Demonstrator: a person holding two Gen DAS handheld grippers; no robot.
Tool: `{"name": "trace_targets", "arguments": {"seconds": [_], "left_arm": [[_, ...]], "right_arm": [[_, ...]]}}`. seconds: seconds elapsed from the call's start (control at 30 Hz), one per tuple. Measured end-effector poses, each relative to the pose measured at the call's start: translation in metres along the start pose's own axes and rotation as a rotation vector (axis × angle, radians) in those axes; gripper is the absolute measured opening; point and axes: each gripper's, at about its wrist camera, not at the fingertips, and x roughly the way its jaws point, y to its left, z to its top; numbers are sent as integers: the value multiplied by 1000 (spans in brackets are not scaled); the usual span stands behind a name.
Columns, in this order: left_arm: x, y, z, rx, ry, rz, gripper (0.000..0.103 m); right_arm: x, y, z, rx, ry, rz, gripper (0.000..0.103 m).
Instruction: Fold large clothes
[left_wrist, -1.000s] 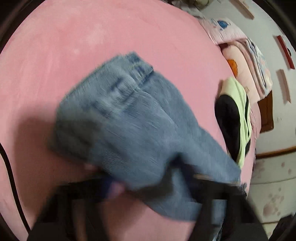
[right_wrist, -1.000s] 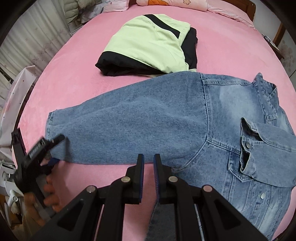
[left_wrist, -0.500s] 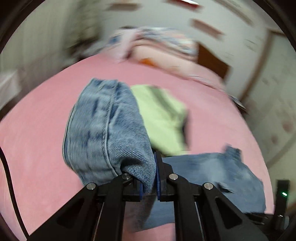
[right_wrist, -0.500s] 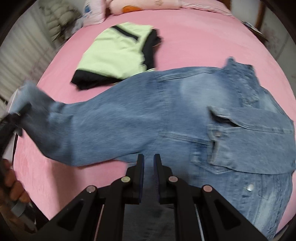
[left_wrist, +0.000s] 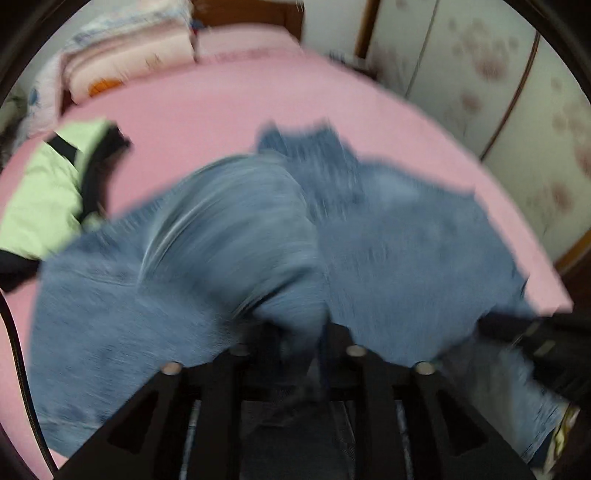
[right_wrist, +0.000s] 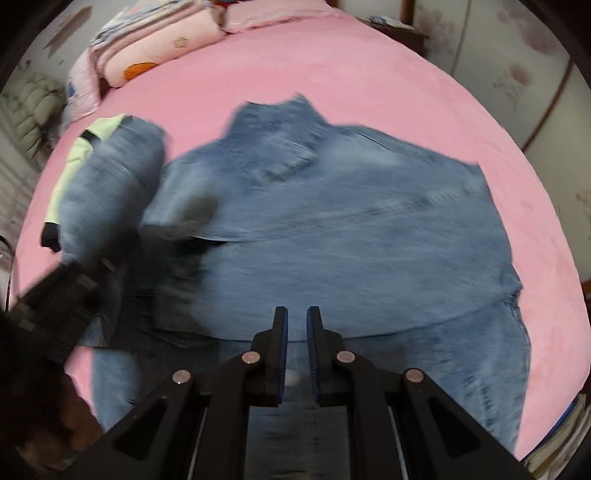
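Note:
A blue denim jacket (right_wrist: 369, 229) lies spread on the pink bed (right_wrist: 369, 62), collar toward the pillows. My left gripper (left_wrist: 306, 332) carries one sleeve (left_wrist: 229, 236) over the jacket body (left_wrist: 406, 251). Its jaws are opening, and the sleeve cloth still runs between them, blurred by motion. In the right wrist view that sleeve (right_wrist: 110, 173) bulges up above the left gripper (right_wrist: 122, 243) at the left. My right gripper (right_wrist: 296, 321) points down at the jacket's near hem. Its jaws are nearly together, with denim filling the narrow gap between them.
A folded light-green and black garment (left_wrist: 40, 199) lies on the bed left of the jacket. Pillows and folded bedding (right_wrist: 155, 48) are stacked at the head. Wardrobe doors (left_wrist: 498, 92) stand past the bed's right edge. A person's hand (right_wrist: 74, 417) holds the left gripper.
The left gripper swung the sleeve from the far left up and across onto the jacket body, rolling as it went. The right gripper shifted to the middle of the jacket's hem.

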Motion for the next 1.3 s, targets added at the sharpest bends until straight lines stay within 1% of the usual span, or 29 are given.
{"name": "trace_targets", "arguments": {"seconds": [0.07,0.13,0.17,0.2,0.23,0.3,0.33,0.37,0.4,0.43,0.47,0.53,0.6,0.67,0.73,0.83,0.93,1.03,1.1,1.13,1.17,1.23,1.3], "left_arm": [[9,-13,-11,-3,36,9,32],[8,-15,-19,-6,49,14,34],[1,-13,-23,-18,45,17,42],[-8,-10,-25,-41,37,20,55],[-19,-7,-30,-64,24,22,59],[-43,1,-31,-123,-15,26,65],[-55,8,-32,-147,-27,37,67],[-68,15,-33,-172,-36,55,71],[-79,23,-37,-196,-45,81,72],[-87,29,-41,-212,-47,104,72],[-93,40,-46,-231,-44,133,72],[-97,57,-56,-258,-36,193,72],[-95,79,-68,-298,-3,250,72],[-91,98,-78,-351,8,271,72],[-87,114,-85,-400,13,274,72],[-81,131,-89,-453,2,289,72],[-74,135,-89,-468,-9,286,72],[-68,133,-88,-466,-7,277,72],[-66,129,-87,-455,-4,276,72],[-66,126,-87,-449,-4,278,72],[-66,123,-86,-442,-5,280,72],[-68,120,-85,-434,-10,281,72],[-70,116,-83,-428,-11,282,72]], "right_arm": [[10,-20,1,14,27,32,10],[16,-30,1,18,37,71,10],[18,-34,3,15,39,97,10],[20,-36,4,10,40,115,10],[23,-36,8,1,43,147,10],[27,-33,12,-7,58,202,14],[30,-35,15,-6,63,224,18],[32,-34,18,2,65,264,20],[33,-33,21,9,66,290,21],[34,-33,24,19,71,317,24],[38,-31,29,34,88,352,32],[46,-31,34,78,120,406,42],[59,-29,39,99,136,429,43],[72,-26,43,81,145,409,43],[89,-23,46,53,143,389,43],[111,-22,49,36,155,362,43],[118,-14,55,17,109,386,45],[119,4,58,-72,74,392,46],[120,13,59,-128,54,378,45],[120,17,58,-157,45,376,40],[118,19,58,-183,41,378,28],[111,20,60,-209,37,377,19],[96,19,63,-226,12,390,11]]}}
